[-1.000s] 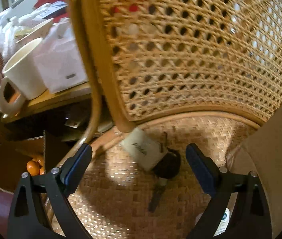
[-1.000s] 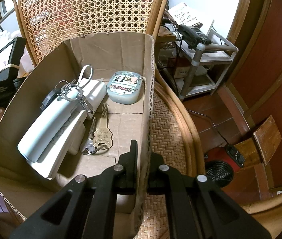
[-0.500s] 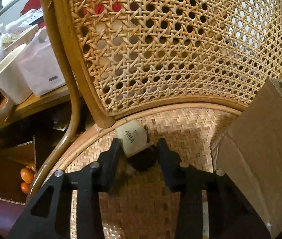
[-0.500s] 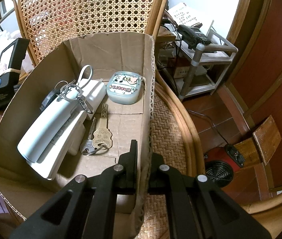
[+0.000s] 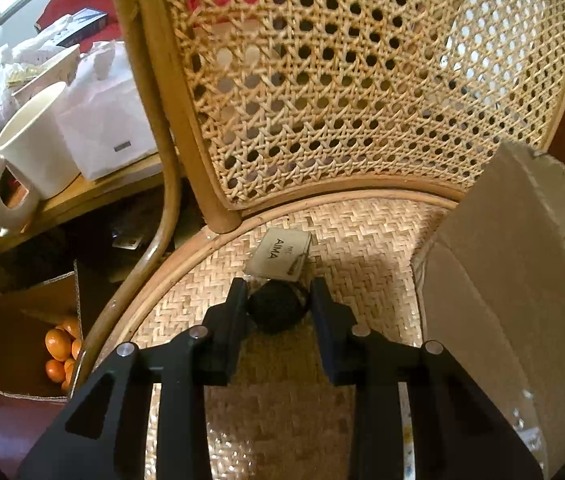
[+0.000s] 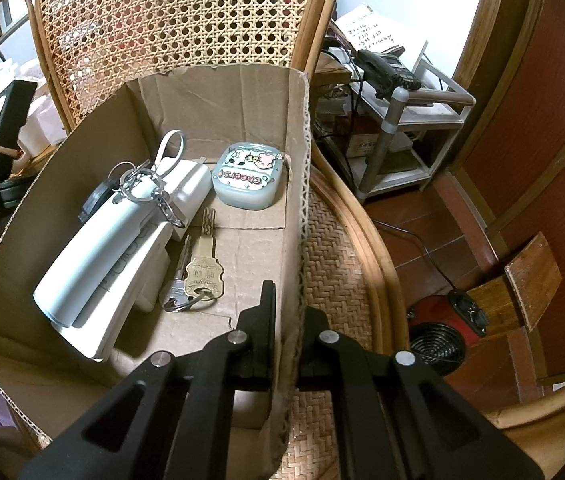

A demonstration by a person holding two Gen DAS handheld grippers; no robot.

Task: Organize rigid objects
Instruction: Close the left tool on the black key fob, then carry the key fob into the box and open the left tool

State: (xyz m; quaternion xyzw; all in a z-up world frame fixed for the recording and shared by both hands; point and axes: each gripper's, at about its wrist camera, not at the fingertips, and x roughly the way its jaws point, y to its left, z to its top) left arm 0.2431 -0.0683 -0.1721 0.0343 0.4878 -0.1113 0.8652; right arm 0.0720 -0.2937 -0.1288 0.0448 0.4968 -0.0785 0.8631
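**Left tool clamped on the black key fob; right tool pinching the box wall**

The left tool [image 5: 278,300] has just been closing, and its two black fingers [image 5: 238,304] now press on either side of a round black key fob [image 5: 276,308], which sits between them above the woven seat [image 5: 362,248] of a rattan chair. A pale tag [image 5: 280,254] printed "AIMA" hangs off the fob's far side, its far edge over the weave; whether it rests on the seat cannot be told. To the right stands the outer wall of a cardboard box [image 5: 502,280]. Beyond the tag rises the caned chair back [image 5: 362,80]. Left of the chair, a cream mug [image 5: 30,160] and a white bag [image 5: 106,132] stand on a wooden worktop [image 5: 94,196], and lower down an open carton holds oranges [image 5: 58,348].

The right tool [image 6: 286,316] is clenched on the right wall of the cardboard box, one finger inside and one outside. Inside the box, from near to far: a brass-coloured key [image 6: 202,272] on a ring, a pale blue and white handset-shaped device [image 6: 110,248] with a key ring [image 6: 142,188] lying on it, and a pale green case [image 6: 248,178] printed "Cheers" at the far right corner. At the left edge, the black body of the left tool shows outside the box.
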